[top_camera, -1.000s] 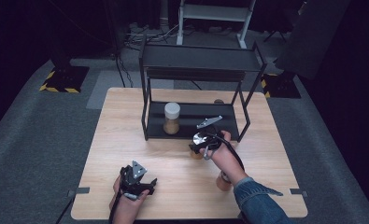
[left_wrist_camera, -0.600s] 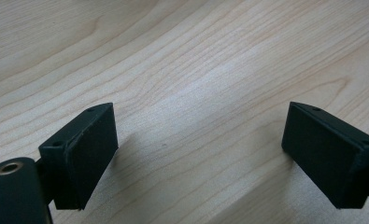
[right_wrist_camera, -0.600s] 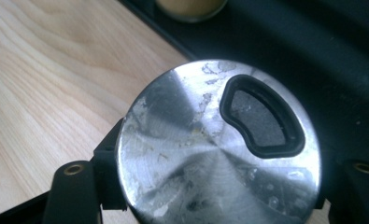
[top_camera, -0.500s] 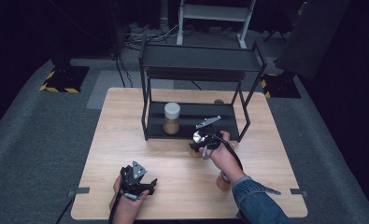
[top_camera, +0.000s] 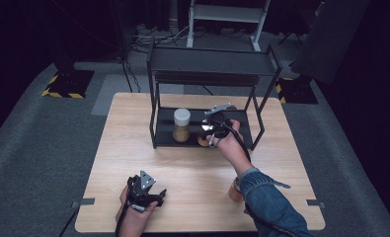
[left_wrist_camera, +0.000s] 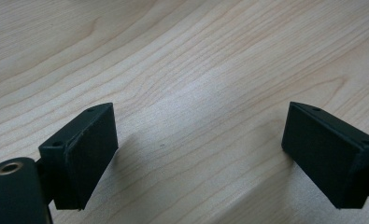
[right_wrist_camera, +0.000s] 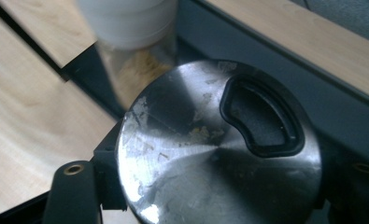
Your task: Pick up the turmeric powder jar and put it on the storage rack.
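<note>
The right gripper [top_camera: 208, 129], centre right of the high view, has just been closing and now clamps a round metal lid [right_wrist_camera: 217, 144] at the rack's lower shelf [top_camera: 242, 129], beside the white-capped jar [top_camera: 181, 125]. The lid looks mid-carry (my reading), so next comes a steady placement; the left gripper [top_camera: 144, 190] rests open, lower left

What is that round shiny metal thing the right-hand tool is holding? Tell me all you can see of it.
The metal lid is a round disc of brushed, silvery metal, scuffed and flecked with pale crumbs. A black kidney-shaped rubber piece sits near its edge. The right gripper is clamped on it, jaws at either side, holding it at the front of the black rack, beside the white-capped jar.
</note>
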### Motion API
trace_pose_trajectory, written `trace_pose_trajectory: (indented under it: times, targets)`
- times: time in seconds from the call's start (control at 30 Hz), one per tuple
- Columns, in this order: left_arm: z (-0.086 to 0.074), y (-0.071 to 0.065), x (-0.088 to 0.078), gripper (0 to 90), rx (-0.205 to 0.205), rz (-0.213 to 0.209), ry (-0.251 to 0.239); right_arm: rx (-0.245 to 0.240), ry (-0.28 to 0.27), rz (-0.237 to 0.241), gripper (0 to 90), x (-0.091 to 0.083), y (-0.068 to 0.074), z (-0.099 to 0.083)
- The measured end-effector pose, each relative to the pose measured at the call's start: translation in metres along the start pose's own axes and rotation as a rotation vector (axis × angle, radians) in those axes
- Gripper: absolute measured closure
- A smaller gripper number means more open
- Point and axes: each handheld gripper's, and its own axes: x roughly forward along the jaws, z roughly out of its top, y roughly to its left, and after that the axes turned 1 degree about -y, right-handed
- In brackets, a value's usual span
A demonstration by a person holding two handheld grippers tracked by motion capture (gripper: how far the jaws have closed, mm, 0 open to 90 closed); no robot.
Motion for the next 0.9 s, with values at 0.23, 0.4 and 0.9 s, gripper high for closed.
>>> trace_pose_trajectory:
  times: [0.23, 0.4, 0.9]
  targets:
    - [0.0, 0.001, 0.0, 10.4, -0.002, -0.005, 0.001, 0.014, 0.014, -0.047, 31.9, 0.026, -0.002, 0.009]
    - [0.001, 0.002, 0.0, 10.4, -0.002, -0.006, 0.004, 0.055, 0.046, -0.055, 31.9, 0.043, -0.009, 0.009]
    - [0.001, 0.002, 0.0, 10.4, -0.003, -0.005, 0.003, 0.122, -0.073, 0.002, 19.6, -0.008, -0.024, -0.008]
